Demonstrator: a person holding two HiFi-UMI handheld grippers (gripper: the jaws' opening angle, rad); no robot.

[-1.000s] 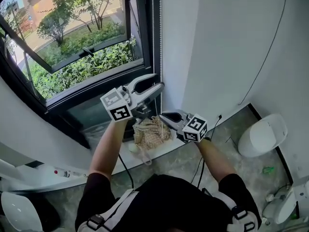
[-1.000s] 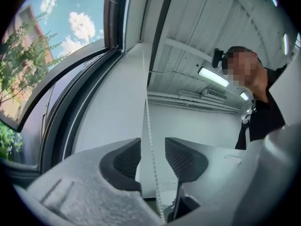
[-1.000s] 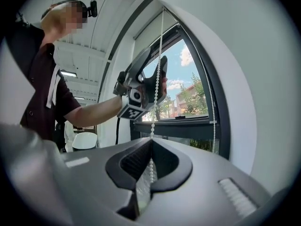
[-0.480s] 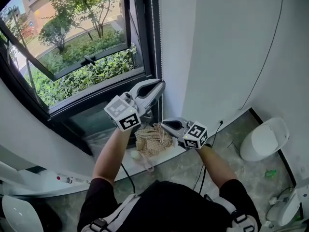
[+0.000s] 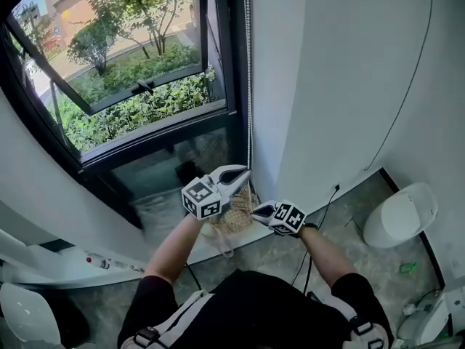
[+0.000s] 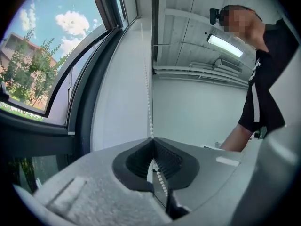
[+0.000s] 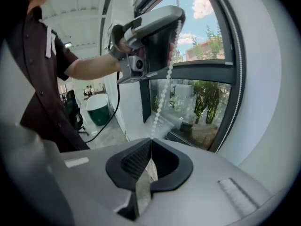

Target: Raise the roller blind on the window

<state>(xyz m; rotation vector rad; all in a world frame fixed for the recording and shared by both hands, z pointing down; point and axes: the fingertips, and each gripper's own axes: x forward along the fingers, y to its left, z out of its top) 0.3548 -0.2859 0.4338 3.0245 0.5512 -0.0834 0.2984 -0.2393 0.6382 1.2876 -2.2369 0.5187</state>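
A white bead chain (image 5: 249, 86) hangs down the dark window frame beside the white wall. My left gripper (image 5: 245, 172) is low on it, shut on the chain. In the left gripper view the beads (image 6: 149, 93) rise straight out of the closed jaws (image 6: 152, 139). My right gripper (image 5: 256, 211) sits just below and to the right, also shut on the chain. In the right gripper view the beads (image 7: 164, 91) run from the left gripper (image 7: 175, 20) down into the closed jaws (image 7: 151, 141). The blind itself is out of view; the window glass (image 5: 131, 71) is uncovered.
A beige net bag (image 5: 236, 217) lies on the low sill under the grippers. A white round fixture (image 5: 399, 213) stands on the floor at the right. A thin black cable (image 5: 407, 93) runs down the white wall. A window sash (image 5: 109, 93) is tilted open outward.
Both grippers have sunk along the chain toward the sill. The left jaws, wide open a second ago, have closed on the chain. The right jaws stayed shut.
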